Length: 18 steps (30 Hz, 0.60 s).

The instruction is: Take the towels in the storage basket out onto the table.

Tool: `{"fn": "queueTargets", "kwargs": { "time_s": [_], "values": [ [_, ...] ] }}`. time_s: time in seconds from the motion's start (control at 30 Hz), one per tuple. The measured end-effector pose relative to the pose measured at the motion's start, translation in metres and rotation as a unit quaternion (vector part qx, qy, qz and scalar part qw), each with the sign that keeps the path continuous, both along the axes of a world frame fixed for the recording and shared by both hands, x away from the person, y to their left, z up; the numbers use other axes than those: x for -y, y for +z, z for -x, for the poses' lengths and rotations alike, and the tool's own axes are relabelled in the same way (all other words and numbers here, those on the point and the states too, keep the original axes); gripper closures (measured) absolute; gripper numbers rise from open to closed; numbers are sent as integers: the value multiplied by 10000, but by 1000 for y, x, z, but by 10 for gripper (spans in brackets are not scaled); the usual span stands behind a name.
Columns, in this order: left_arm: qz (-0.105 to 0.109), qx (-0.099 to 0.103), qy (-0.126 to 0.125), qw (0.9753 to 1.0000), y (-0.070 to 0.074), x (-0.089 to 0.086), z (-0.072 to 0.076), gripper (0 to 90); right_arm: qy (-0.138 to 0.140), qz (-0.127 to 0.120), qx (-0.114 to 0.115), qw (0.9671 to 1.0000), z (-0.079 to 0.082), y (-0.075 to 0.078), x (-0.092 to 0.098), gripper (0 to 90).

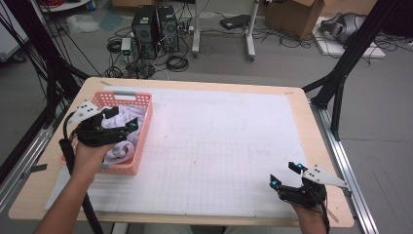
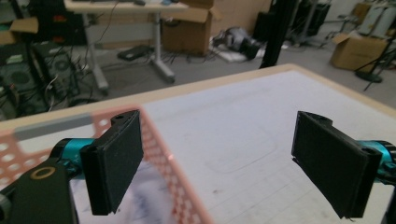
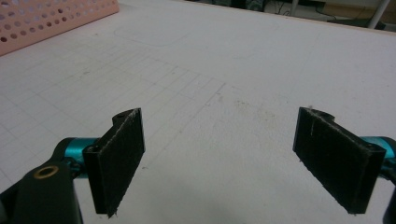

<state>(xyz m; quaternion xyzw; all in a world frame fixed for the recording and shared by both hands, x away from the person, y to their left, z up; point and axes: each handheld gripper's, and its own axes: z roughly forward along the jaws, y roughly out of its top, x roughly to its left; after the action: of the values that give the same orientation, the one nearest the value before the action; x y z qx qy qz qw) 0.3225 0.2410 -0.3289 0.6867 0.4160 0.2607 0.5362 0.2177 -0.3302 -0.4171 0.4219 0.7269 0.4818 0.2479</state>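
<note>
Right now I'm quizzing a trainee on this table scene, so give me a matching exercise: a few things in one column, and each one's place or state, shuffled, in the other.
Things:
1. left gripper
2. right gripper
3. pink basket
4. white cloth

Places or states:
A. lies inside the basket
B. open, over the bare mat near the table's right front corner
C. stands on the table's left side
D. open, above the basket

Pairs: 1-D, 2-B, 3-C, 4-A
</note>
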Motion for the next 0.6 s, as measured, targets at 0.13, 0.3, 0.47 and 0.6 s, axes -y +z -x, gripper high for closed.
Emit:
{"fn": "queueTargets", "kwargs": {
  "time_s": [0.13, 0.3, 0.47, 0.6],
  "values": [
    [-198, -428, 263, 9985, -11, -14, -18, 169, 13, 36, -22, 10000, 0, 0, 0, 152],
    [-468, -979, 505, 9928, -26, -24, -36, 170, 9, 35, -26, 10000, -1, -1, 0, 152],
    [-684, -1386, 752, 9851, -37, -31, -47, 172, 17, 65, -46, 10000, -1, -1, 0, 152],
    [-836, -1763, 800, 9775, -46, -34, -54, 174, 21, 67, -66, 10000, -2, -1, -1, 152]
  ]
}}
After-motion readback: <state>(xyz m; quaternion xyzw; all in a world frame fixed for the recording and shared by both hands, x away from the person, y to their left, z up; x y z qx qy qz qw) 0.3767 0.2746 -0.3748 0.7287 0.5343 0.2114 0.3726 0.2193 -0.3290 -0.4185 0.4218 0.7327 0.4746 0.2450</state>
